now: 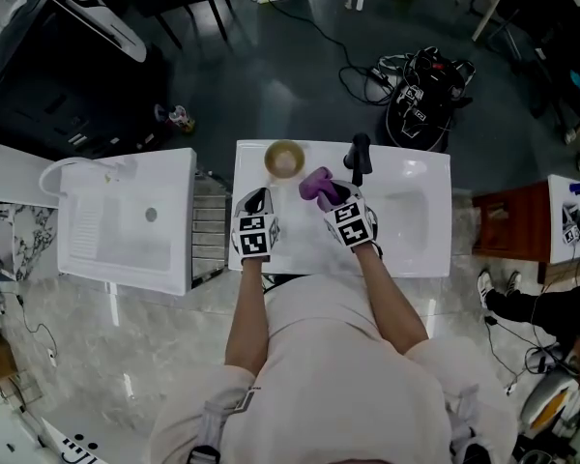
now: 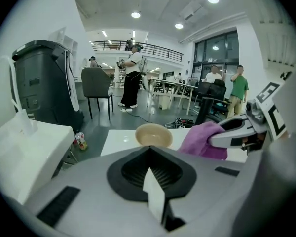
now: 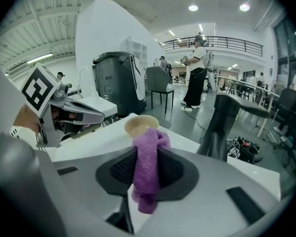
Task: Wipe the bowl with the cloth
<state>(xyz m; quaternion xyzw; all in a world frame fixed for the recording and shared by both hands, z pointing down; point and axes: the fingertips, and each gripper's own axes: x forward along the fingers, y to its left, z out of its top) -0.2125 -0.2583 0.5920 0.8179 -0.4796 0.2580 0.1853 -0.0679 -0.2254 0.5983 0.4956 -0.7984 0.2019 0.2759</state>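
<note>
The right tool (image 3: 147, 176) is filling the lower half of the frame, its jaws pressing together on a purple cloth (image 3: 149, 152), which is bunching above them and hanging below them in a loose fold. Just beyond the cloth, a beige bowl (image 3: 141, 126) is sitting upright on the white tabletop (image 3: 96, 141). At the left edge, the left tool (image 3: 96, 116) is hovering over the tabletop, its marker cube facing the camera. Right of centre, a black faucet (image 3: 218, 127) is rising from the tabletop. Behind, in the upper middle, a dark grey bin (image 3: 116, 85) is standing beside a chair (image 3: 159, 83), and a person (image 3: 195, 73) is standing farther back.
</note>
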